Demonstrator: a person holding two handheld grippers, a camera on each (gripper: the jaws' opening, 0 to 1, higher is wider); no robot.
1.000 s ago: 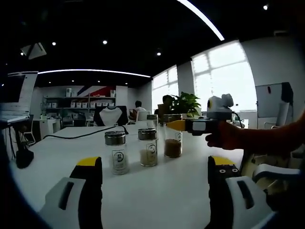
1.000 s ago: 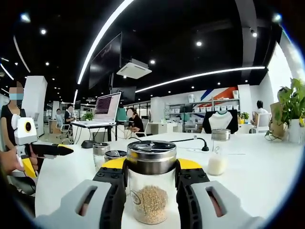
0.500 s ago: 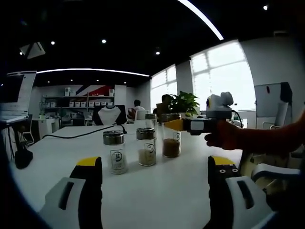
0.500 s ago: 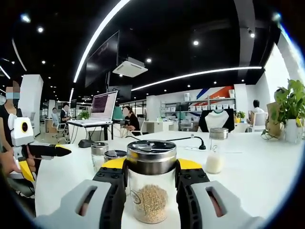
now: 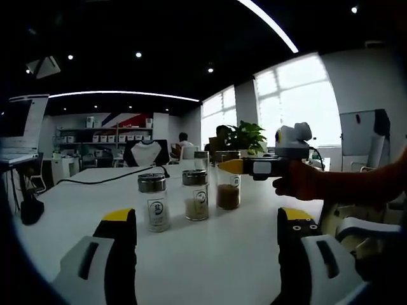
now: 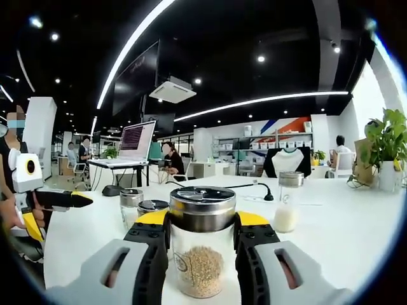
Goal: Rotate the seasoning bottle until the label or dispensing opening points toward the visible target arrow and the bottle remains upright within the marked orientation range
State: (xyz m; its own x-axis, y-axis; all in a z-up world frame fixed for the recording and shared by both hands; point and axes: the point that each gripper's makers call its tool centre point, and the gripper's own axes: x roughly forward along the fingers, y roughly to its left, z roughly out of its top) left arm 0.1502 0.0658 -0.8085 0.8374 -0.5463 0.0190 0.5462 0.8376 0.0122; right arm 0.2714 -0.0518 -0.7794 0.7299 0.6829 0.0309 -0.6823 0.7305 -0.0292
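Observation:
A glass seasoning bottle (image 6: 201, 264) with a steel lid and brown granules stands upright on the white table (image 6: 343, 235). My right gripper (image 6: 202, 223) is shut on it just under the lid. In the left gripper view the same bottle (image 5: 229, 194) is the rightmost of a row, and the right gripper (image 5: 231, 166) holds it from the right, with a hand behind. My left gripper (image 5: 206, 219) hangs open over the table (image 5: 210, 260), well short of the row. It also appears as the left gripper (image 6: 67, 199) at the left edge of the right gripper view.
Two more bottles (image 5: 154, 203) (image 5: 195, 196) stand left of the held one, and a fourth (image 5: 202, 160) stands behind. A white-filled bottle (image 6: 289, 211) stands to the right and two others (image 6: 131, 204) to the left. A black cable (image 5: 108, 179) crosses the far table. A potted plant (image 5: 247, 136) sits beyond.
Both views have drifted only slightly. The bottle stays upright in the right gripper, and the left gripper stays open.

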